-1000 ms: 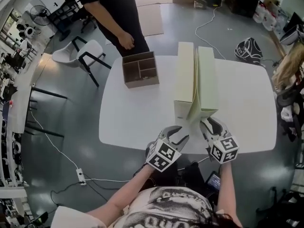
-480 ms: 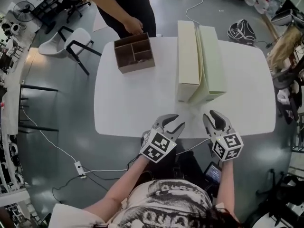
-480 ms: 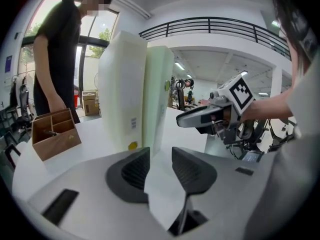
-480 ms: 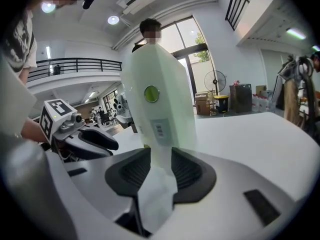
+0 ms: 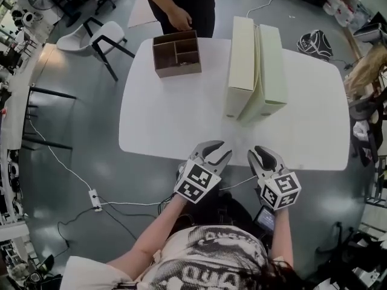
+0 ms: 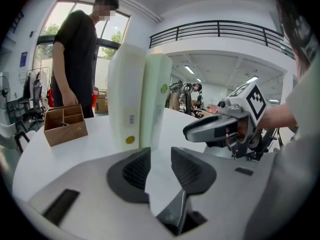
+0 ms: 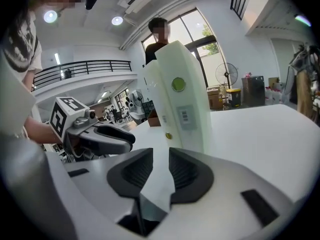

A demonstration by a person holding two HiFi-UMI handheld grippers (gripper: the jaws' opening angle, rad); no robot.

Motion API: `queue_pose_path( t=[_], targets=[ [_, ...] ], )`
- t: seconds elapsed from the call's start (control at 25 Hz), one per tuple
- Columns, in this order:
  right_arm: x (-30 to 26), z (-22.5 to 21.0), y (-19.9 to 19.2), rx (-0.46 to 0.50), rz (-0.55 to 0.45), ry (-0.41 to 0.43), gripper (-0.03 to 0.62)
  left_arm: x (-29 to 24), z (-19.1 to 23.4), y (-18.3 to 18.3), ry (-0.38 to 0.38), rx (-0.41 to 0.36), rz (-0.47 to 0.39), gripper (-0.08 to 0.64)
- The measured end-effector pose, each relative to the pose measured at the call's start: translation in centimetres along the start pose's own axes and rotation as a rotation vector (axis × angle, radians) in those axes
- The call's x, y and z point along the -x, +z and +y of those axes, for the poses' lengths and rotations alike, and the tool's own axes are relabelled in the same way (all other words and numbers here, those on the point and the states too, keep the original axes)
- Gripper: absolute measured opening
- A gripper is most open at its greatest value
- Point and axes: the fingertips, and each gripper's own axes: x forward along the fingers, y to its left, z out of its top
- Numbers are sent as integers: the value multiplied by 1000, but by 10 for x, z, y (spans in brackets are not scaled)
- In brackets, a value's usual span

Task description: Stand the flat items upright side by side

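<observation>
Well ahead of both grippers, the cream file box (image 5: 241, 59) and the pale green file box (image 5: 273, 59) are stood upright on the white counter (image 5: 169, 119), side against side. The left gripper (image 5: 216, 151) and the right gripper (image 5: 262, 152) are held at the near edge. Their fingers (image 6: 135, 171) are closing with nothing between them. A wooden organiser (image 5: 176, 53) is placed far left, beside a person's hand (image 5: 180, 22). A round sticker is seen on each box end.

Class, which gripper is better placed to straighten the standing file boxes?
Probably right: the right gripper faces the file boxes' near ends; the left gripper sits off-side. Both grippers' jaws are closing, empty.
</observation>
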Motion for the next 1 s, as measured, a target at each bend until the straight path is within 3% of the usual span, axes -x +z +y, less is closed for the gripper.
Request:
queue_pose_path(
  t=[0.44, 0.68, 1.0],
  targets=[
    [39, 45, -24, 52, -8, 119, 49, 32, -59, -10, 75, 14, -29, 91],
    [68, 61, -34, 82, -28, 130, -2, 56, -88, -15, 110, 35, -66, 57],
    [94, 76, -53, 129, -28, 145, -2, 75, -115, -24, 122, 46, -102, 35]
  ],
)
